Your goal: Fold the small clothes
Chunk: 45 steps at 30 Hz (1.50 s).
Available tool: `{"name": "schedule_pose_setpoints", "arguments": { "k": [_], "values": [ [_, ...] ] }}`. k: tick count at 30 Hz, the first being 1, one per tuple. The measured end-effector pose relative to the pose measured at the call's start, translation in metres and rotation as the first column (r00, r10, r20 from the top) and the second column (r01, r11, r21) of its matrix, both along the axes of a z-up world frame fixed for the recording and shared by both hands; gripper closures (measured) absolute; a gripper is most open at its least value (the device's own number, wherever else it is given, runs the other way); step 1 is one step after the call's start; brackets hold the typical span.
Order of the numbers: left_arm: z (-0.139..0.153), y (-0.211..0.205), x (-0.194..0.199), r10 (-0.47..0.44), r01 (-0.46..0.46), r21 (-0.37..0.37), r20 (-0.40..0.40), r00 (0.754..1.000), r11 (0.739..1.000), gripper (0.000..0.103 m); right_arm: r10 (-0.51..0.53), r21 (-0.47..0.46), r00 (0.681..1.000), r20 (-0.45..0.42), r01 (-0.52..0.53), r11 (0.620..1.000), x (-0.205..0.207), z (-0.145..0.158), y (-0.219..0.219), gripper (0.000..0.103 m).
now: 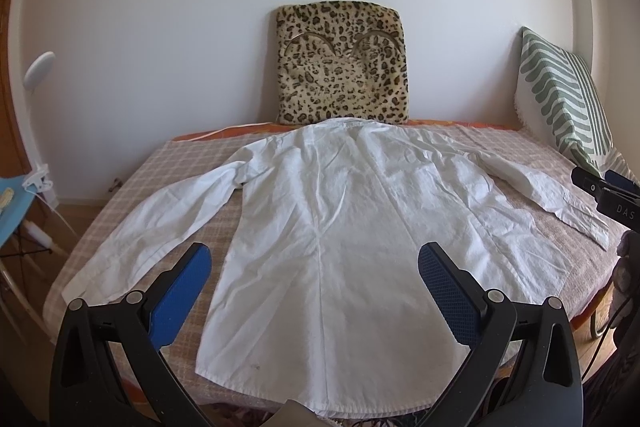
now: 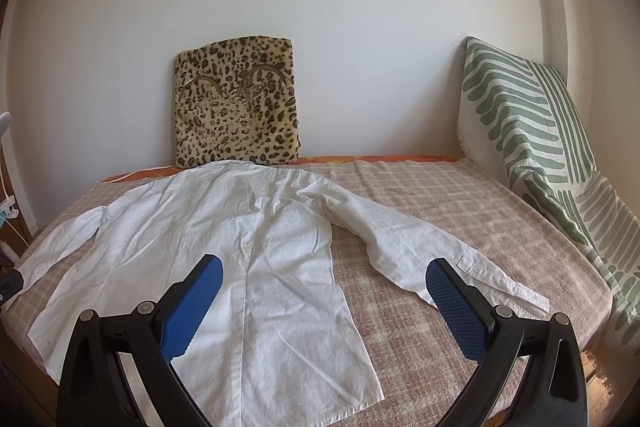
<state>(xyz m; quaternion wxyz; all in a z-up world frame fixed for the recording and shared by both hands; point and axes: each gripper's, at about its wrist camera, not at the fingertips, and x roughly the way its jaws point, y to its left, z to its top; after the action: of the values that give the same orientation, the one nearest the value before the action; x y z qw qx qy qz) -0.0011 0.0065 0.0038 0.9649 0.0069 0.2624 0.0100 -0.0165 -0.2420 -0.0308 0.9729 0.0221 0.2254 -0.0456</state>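
A white long-sleeved shirt lies flat, back side up, on the checked bed cover, collar toward the wall and both sleeves spread out. It also shows in the right wrist view. My left gripper is open and empty, held above the shirt's lower hem. My right gripper is open and empty, above the shirt's right side, with the right sleeve by its right finger. The right gripper's body shows at the right edge of the left wrist view.
A leopard-print cushion leans on the wall behind the collar. A green-and-white striped pillow stands at the bed's right end. The checked bed cover stretches to the right of the shirt. A blue table with a clamp stands left of the bed.
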Motion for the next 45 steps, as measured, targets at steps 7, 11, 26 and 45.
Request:
{"name": "schedule_pose_setpoints", "arguments": {
  "k": [7,11,26,45],
  "values": [
    [-0.0006,0.0017,0.0002,-0.001,0.001,-0.001,-0.002,1.0,1.0,0.0,0.0,-0.002,1.0,0.001,0.0,1.0,-0.0001,0.0003,0.0004,0.0],
    [-0.0005,0.0016,0.0003,0.0,0.0,-0.001,-0.002,1.0,1.0,0.0,0.001,-0.003,1.0,0.0,-0.001,1.0,-0.0005,0.0002,0.0008,0.0],
    [0.0013,0.0015,0.0,0.005,-0.005,-0.002,0.009,1.0,1.0,0.0,-0.003,-0.01,0.999,0.049,0.004,1.0,-0.0057,0.0058,0.0018,0.0],
    [0.0015,0.0016,-0.0009,0.006,-0.006,0.007,0.014,1.0,1.0,0.0,-0.003,-0.012,0.999,0.053,0.003,1.0,-0.0065,0.0058,0.0022,0.0]
  ]
}}
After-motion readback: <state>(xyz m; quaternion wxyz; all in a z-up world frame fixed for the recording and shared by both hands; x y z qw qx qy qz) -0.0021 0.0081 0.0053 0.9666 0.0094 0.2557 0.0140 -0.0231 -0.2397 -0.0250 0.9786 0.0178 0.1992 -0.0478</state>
